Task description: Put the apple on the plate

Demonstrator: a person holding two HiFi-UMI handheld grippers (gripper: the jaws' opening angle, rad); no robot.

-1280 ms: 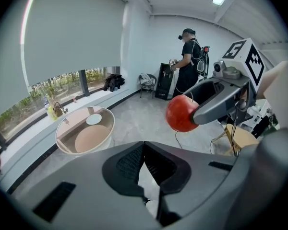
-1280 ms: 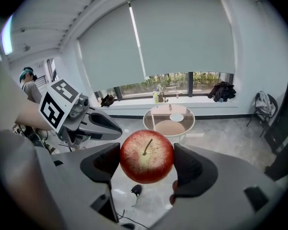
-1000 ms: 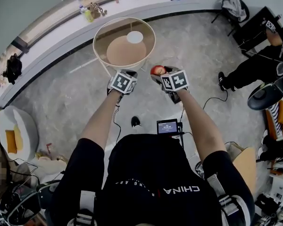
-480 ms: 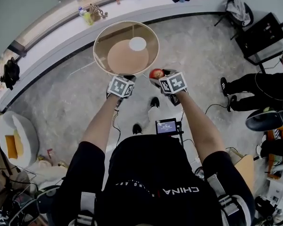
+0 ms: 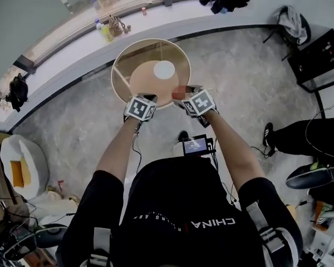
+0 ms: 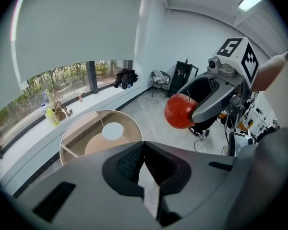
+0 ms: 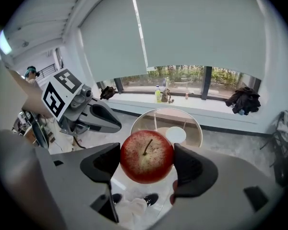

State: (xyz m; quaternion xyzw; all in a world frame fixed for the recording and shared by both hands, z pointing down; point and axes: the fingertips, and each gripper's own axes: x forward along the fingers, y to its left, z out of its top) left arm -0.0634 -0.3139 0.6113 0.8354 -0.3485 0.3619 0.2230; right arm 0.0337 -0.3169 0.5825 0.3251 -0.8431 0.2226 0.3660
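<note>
**Apple held at the table's near edge**

The right gripper point(image 7: 147, 164) clamps the red apple point(image 7: 147, 156) between its two pads, stem towards the camera (the fruit fills the gap from side to side). In the head view the apple shows as a blurred red spot over the near rim of the round table point(image 5: 118, 65). It is apart from the white plate point(image 5: 164, 69), which lies near the table's middle. Whether the plate rests on the clear top or on the tan disc beneath is hard to tell. The left gripper point(image 6: 144, 162) hangs just beside the right one, its jaws pressed together with nothing between them.
</note>
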